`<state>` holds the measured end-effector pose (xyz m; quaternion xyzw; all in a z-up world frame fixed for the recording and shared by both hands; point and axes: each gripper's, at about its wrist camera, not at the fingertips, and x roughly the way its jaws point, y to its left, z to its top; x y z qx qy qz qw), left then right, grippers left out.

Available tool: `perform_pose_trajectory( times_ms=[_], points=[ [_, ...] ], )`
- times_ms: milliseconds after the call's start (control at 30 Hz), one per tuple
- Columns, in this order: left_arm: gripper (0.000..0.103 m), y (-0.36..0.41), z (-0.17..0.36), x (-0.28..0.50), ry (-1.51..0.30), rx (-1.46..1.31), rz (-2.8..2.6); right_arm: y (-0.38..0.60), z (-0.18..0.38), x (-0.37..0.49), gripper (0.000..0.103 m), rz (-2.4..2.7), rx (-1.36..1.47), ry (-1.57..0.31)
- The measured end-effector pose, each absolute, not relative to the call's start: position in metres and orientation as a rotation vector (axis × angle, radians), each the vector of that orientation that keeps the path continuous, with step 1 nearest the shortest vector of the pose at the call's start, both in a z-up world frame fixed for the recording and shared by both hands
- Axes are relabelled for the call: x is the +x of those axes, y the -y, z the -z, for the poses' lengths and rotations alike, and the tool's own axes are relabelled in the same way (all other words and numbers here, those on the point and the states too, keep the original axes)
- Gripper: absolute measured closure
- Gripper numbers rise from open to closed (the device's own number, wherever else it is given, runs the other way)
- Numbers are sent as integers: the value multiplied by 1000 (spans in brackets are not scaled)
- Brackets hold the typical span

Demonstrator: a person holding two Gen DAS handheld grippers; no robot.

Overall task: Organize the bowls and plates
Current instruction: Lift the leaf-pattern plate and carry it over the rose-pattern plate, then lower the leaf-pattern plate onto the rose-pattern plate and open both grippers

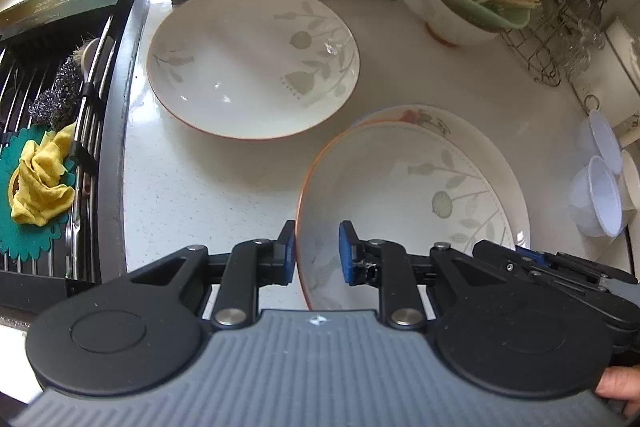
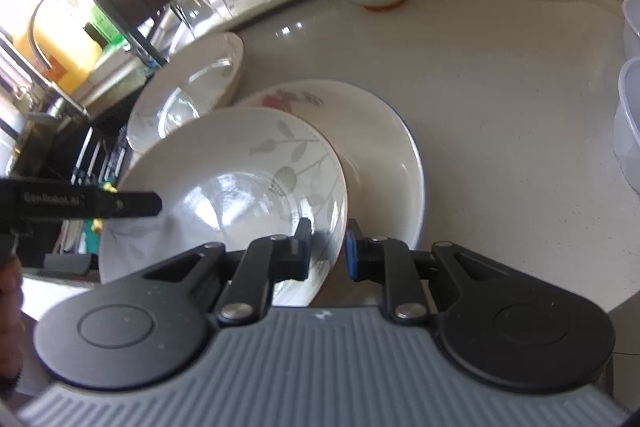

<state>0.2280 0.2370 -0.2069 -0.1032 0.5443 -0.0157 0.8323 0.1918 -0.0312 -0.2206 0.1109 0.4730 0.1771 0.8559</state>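
A leaf-patterned plate (image 1: 400, 195) is pinched at opposite rims by the left gripper (image 1: 316, 253) and right gripper (image 2: 329, 249), both nearly closed, held over a flowered plate (image 2: 384, 147), so lowering it squarely looks needed next, twin plate (image 1: 252, 61) at eleven o'clock.

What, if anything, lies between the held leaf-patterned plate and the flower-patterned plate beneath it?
Nothing visible. The leaf-patterned white plate, gripped by left gripper and right gripper, hangs tilted directly over the flower-patterned white plate.

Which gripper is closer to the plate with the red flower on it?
Right. The right gripper grips the leaf-pattern plate on the side overlapping the red-flower plate. The left gripper grips that plate's opposite rim, farther away.
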Motion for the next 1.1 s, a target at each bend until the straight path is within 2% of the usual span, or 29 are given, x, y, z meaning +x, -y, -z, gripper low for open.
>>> perform_pose_trajectory(
  times_ms=[567, 1100],
  points=[
    [78, -219, 205, 230, -1136, -209, -46, 49, 213, 200, 83, -383, 148, -926],
    [78, -202, 135, 177, -975, -321, -100, 89, 145, 176, 83, -429, 138, -749]
  ],
)
